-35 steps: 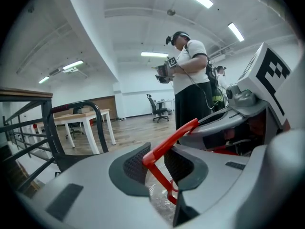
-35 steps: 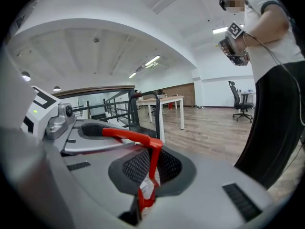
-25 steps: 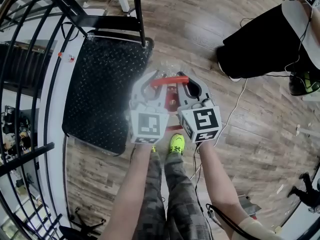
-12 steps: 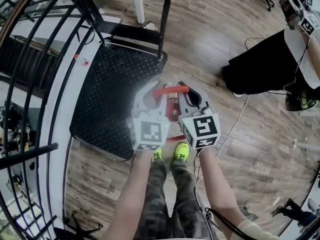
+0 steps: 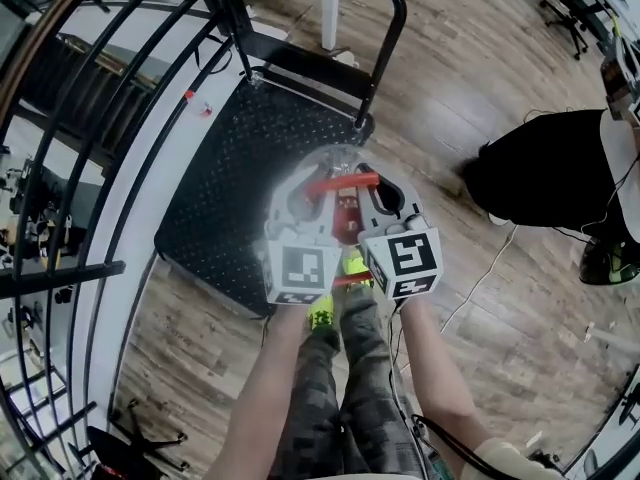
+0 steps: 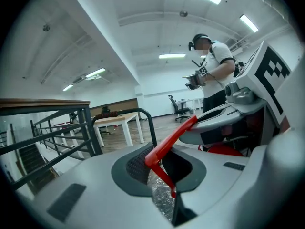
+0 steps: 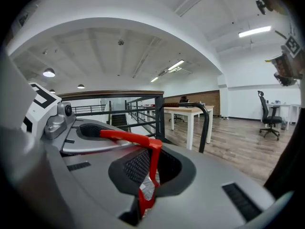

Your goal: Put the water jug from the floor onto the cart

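Two grippers share one load: left gripper (image 5: 312,180), jaws just tightening, and right gripper (image 5: 368,183), clamped hard, pinch the red handle (image 5: 342,181) of the water jug (image 5: 338,158), which hangs above the cart (image 5: 240,188) deck's right edge.

Red jug handle (image 5: 341,181), black diamond-studded cart deck (image 5: 238,180), brown plank floor (image 5: 470,78)
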`<action>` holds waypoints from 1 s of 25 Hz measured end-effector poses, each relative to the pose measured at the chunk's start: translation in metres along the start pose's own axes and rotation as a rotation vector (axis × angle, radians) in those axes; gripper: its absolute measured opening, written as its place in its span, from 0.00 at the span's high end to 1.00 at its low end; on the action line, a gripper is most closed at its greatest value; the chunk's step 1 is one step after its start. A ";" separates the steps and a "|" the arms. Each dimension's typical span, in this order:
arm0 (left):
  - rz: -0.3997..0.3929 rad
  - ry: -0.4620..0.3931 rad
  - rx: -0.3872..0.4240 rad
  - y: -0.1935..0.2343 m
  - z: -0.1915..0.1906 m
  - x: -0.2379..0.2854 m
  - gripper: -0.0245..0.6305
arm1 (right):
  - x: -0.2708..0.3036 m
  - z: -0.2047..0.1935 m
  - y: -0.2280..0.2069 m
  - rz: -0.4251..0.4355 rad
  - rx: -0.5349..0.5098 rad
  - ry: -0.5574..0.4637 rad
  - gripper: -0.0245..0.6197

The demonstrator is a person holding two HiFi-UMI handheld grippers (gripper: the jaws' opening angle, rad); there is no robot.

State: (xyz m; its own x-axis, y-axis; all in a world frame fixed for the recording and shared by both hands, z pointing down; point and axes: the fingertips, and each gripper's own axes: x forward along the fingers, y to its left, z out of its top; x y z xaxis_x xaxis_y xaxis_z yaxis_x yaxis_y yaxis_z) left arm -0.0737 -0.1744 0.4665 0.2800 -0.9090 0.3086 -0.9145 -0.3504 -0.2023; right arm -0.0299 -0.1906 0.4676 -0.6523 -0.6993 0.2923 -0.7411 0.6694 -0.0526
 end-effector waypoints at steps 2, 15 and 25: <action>0.026 0.006 -0.007 0.016 -0.002 -0.003 0.87 | 0.013 0.006 0.010 0.034 -0.014 0.001 0.93; 0.230 0.068 -0.033 0.086 -0.002 0.010 0.88 | 0.086 0.036 0.030 0.260 -0.016 -0.022 0.93; 0.361 0.107 -0.097 0.136 -0.005 0.024 0.88 | 0.139 0.059 0.039 0.388 -0.036 -0.016 0.93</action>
State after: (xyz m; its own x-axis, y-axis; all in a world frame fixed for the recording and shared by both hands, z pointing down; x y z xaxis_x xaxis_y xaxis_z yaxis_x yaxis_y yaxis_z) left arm -0.1926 -0.2424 0.4508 -0.0921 -0.9395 0.3300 -0.9734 0.0151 -0.2287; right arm -0.1590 -0.2764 0.4498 -0.8856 -0.3962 0.2424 -0.4330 0.8931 -0.1222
